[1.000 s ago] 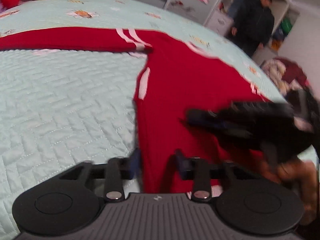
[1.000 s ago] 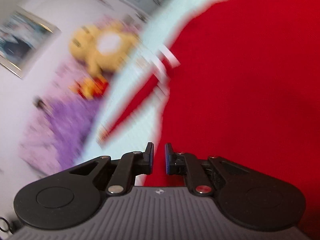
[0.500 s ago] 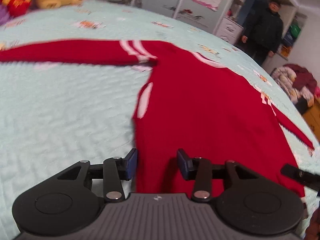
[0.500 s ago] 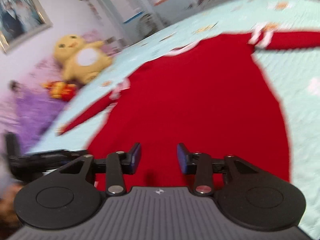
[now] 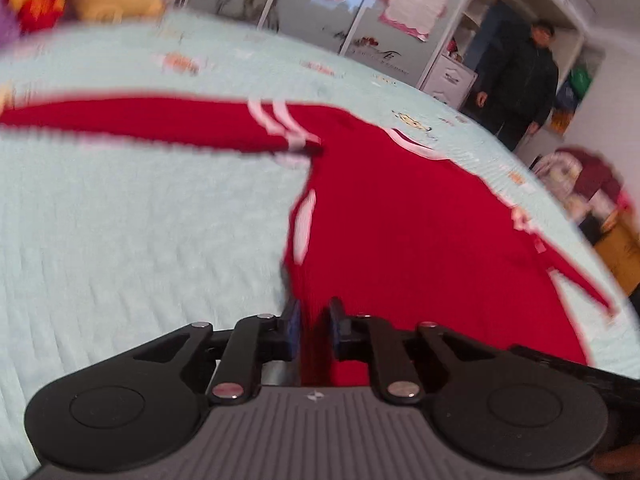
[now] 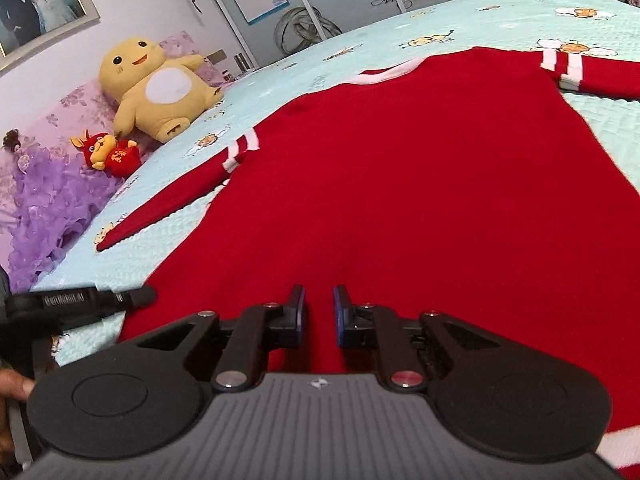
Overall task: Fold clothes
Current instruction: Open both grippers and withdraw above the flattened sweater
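Two handheld grippers worked over one red sweater [image 6: 400,200] spread flat on a pale green quilted bed [image 5: 140,240]. The left gripper [image 5: 314,326] sat at the sweater's lower left edge; its jaws had just been closing and stood a narrow gap apart with red fabric between them, though blur hid whether the pads pressed it. The right gripper [image 6: 319,314] hovered over the sweater's lower hem, its jaws also just narrowed to a small gap, and whether they pinched any cloth could not be told. Both sleeves lay stretched outward, each with two white stripes near the shoulder. At the head of the bed rested two plush toys: one large yellow toy [image 6: 156,88] and one small red toy [image 6: 108,154]. One person in dark clothes [image 5: 520,80] stood by the shelves. Compared with half a second earlier, both gaps were smaller, and the right view had sharpened and swung slightly left.
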### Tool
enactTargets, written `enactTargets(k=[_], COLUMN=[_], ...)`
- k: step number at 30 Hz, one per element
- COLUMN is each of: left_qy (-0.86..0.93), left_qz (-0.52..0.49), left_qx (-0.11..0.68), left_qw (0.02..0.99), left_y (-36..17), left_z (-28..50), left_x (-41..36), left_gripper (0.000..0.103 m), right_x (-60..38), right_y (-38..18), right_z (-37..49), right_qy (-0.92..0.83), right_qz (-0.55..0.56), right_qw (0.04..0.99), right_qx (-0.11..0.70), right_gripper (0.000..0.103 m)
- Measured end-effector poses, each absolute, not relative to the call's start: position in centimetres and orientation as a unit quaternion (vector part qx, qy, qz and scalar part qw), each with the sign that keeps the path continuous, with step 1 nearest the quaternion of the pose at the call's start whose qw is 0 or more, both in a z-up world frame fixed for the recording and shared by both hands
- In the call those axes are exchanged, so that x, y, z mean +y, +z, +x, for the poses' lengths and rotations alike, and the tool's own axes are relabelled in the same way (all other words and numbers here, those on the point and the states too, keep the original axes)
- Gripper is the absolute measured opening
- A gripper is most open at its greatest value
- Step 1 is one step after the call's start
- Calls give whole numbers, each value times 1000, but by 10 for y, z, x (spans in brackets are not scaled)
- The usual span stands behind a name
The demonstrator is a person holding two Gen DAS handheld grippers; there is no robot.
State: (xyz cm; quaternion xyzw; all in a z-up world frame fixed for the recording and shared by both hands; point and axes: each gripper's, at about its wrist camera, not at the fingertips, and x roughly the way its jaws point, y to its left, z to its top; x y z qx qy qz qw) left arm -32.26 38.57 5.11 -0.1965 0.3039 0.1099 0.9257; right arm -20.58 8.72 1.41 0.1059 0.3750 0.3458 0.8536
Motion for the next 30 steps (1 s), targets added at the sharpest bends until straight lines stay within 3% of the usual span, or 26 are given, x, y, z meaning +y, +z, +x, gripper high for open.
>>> enactTargets(k=[2,3,6,7,8,24,27,30], left_qy=[116,117,121,120,115,77,99,96], left_qz=[-187,-188,-200,-203,-205,-264,-201,-144], left_qx=[302,304,314,316,319,342,330,310], left_qw=[927,927,920,919,918,899,917,935], left_y=[52,50,39,37,36,35,47,55], left_z=[-308,-302,-287,-284,-284,-293,-293,-281], left_x=[388,390,396,398,398,418,404,391], left_gripper=[50,52,47,37,9,13,19,41], right_x=[83,82,86,88,89,82,81,80], right_y=[10,9,12,14,15,10,9,8], right_z=[-205,-206,-210,-211,-211,-210,-210,-210], right_qy=[343,343,341,341,341,361,363,366], right_qz=[110,110,100,98,96,111,114,116], right_qw=[854,855,858,858,858,847,846,846], right_qx=[375,373,371,371,371,374,373,371], right_gripper=[14,14,14,14,14,13,13,13])
